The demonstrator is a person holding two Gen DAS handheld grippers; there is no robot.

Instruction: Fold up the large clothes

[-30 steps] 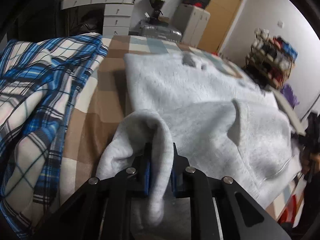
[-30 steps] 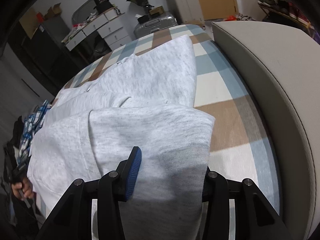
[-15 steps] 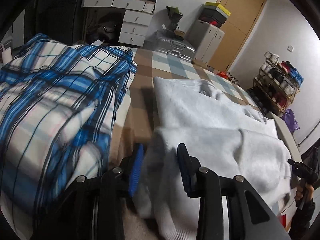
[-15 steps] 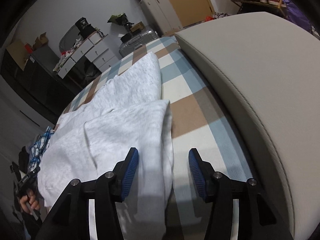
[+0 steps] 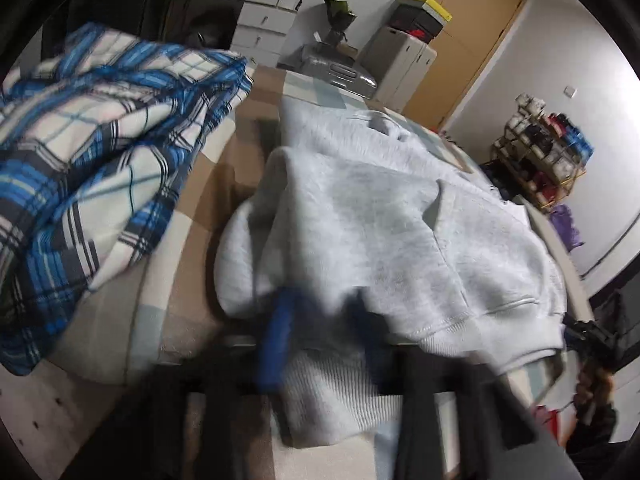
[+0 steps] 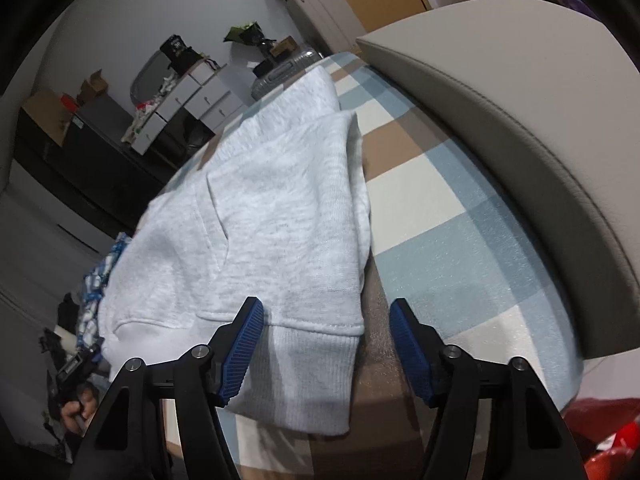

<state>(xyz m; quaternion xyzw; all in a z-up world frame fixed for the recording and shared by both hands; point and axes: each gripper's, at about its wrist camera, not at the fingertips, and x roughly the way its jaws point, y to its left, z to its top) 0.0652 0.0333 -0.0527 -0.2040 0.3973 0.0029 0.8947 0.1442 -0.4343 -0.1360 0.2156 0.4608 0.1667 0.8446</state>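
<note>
A light grey sweatshirt (image 5: 380, 220) lies folded on the checked bed cover (image 5: 224, 168); its ribbed hem is nearest me in both views. My left gripper (image 5: 320, 332) is blurred at the hem, with the ribbed cloth between its fingers and its jaws drawn in on it. In the right wrist view the same sweatshirt (image 6: 260, 220) shows its pouch pocket. My right gripper (image 6: 328, 344) stands open astride the hem's right corner. Its left pad is close to the cloth and its right pad hangs over bare bed cover (image 6: 420, 184).
A blue plaid garment (image 5: 100, 140) is heaped to the left of the sweatshirt. A beige padded headboard (image 6: 520, 120) runs along the right. White drawers (image 5: 260, 20), a suitcase, boxes and a shoe rack (image 5: 544, 148) stand behind. A hand (image 6: 76, 404) grips the other tool.
My left gripper let go of the sleeve fold, opened, shifted along to the hem and drew its jaws in. My right gripper released the folded side and drew back to the hem corner.
</note>
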